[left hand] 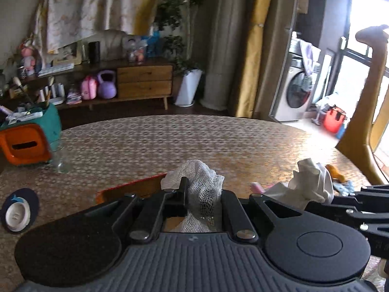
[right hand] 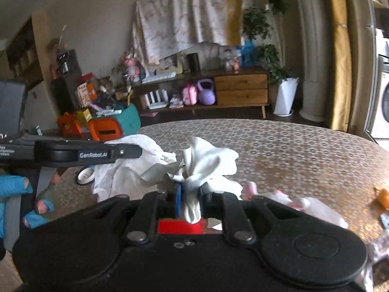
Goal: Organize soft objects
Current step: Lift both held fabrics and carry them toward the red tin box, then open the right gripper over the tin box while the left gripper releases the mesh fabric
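Note:
My left gripper point(left hand: 199, 191) is shut on a white mesh cloth point(left hand: 194, 170), which bunches up above the fingers over the round patterned table point(left hand: 170, 141). My right gripper point(right hand: 192, 194) is shut on a smooth white cloth point(right hand: 209, 158) that fans out above its fingers. The two grippers sit close side by side. In the right wrist view the left gripper point(right hand: 138, 150) reaches in from the left with the mesh cloth point(right hand: 121, 170) hanging under it. In the left wrist view the right gripper point(left hand: 340, 197) and its white cloth point(left hand: 311, 182) show at the right edge.
Pink-and-white soft items point(right hand: 299, 202) and an orange toy point(right hand: 383, 198) lie on the table to the right. A small dish point(left hand: 17, 215), a glass point(left hand: 60, 158) and an orange stool point(left hand: 24, 146) are at the left. A wooden chair back point(left hand: 369, 97) rises at right. A blue-gloved hand point(right hand: 14, 189) holds the left gripper.

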A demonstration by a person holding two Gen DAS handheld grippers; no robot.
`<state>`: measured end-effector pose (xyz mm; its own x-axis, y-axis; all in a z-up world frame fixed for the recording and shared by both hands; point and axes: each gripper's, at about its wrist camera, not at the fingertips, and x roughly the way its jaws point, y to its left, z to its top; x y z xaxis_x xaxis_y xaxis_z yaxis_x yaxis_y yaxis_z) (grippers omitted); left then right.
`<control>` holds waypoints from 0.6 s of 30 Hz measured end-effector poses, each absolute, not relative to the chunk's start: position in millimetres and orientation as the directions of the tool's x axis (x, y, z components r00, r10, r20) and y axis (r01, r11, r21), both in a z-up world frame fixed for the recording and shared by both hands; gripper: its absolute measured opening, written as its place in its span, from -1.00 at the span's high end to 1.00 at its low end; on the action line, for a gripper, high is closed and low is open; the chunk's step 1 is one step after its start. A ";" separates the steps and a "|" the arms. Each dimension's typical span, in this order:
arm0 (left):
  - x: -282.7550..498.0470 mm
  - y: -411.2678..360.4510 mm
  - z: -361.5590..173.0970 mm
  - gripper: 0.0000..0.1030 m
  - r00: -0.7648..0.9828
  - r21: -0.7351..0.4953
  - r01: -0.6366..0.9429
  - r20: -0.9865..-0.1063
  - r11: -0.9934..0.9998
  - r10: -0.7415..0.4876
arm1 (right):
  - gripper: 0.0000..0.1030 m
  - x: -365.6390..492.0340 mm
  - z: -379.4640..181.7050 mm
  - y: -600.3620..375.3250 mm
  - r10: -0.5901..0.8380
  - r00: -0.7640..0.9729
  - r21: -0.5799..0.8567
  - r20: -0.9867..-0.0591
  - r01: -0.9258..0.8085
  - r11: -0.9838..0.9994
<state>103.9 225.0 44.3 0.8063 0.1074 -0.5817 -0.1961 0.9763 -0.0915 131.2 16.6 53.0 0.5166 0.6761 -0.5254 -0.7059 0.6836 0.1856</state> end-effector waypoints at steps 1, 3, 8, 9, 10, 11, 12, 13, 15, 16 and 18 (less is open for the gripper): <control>106.2 229.2 42.2 0.86 0.802 -0.088 -0.206 -0.586 0.975 0.116 | 0.74 132.7 51.0 24.1 0.676 0.510 0.181 -0.532 -0.711 0.679; 112.4 239.8 38.5 0.86 0.792 -0.087 -0.227 -0.596 0.970 0.132 | 0.74 136.0 46.6 38.8 0.674 0.498 0.176 -0.546 -0.719 0.673; 131.6 260.1 27.3 0.86 0.769 -0.070 -0.270 -0.616 0.960 0.171 | 0.74 146.8 32.3 74.9 0.668 0.465 0.161 -0.581 -0.739 0.655; 136.0 263.7 24.3 0.86 0.765 -0.071 -0.271 -0.621 0.960 0.170 | 0.74 148.7 29.3 81.3 0.667 0.460 0.156 -0.586 -0.743 0.650; 140.3 266.2 21.5 0.86 0.761 -0.065 -0.273 -0.625 0.960 0.174 | 0.74 150.9 25.4 87.9 0.667 0.450 0.154 -0.593 -0.750 0.644; 144.2 268.4 19.2 0.86 0.756 -0.056 -0.281 -0.628 0.958 0.185 | 0.74 153.2 21.6 95.4 0.668 0.439 0.156 -0.601 -0.755 0.637; 148.6 271.1 16.7 0.86 0.750 -0.047 -0.289 -0.633 0.956 0.195 | 0.74 155.2 18.0 101.3 0.668 0.427 0.158 -0.609 -0.760 0.630; 153.8 274.0 13.5 0.86 0.743 -0.046 -0.292 -0.640 0.955 0.196 | 0.74 156.8 13.5 108.6 0.668 0.417 0.157 -0.616 -0.766 0.623; 162.0 281.6 7.8 0.86 0.733 -0.057 -0.294 -0.654 0.954 0.187 | 0.74 160.1 6.1 122.9 0.668 0.400 0.150 -0.627 -0.780 0.608; 166.0 284.7 3.9 0.86 0.727 -0.060 -0.297 -0.661 0.953 0.185 | 0.74 162.0 2.1 130.1 0.668 0.394 0.145 -0.631 -0.786 0.601; 173.4 290.0 -4.7 0.86 0.715 -0.059 -0.301 -0.675 0.952 0.184 | 0.74 164.9 -7.5 142.6 0.661 0.377 0.135 -0.648 -0.798 0.587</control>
<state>173.4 290.0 -4.7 0.7147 0.1841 -0.6748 -0.3007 0.9519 -0.0588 164.9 142.6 -7.5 0.3769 0.6614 -0.6484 -0.7979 0.5874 0.1354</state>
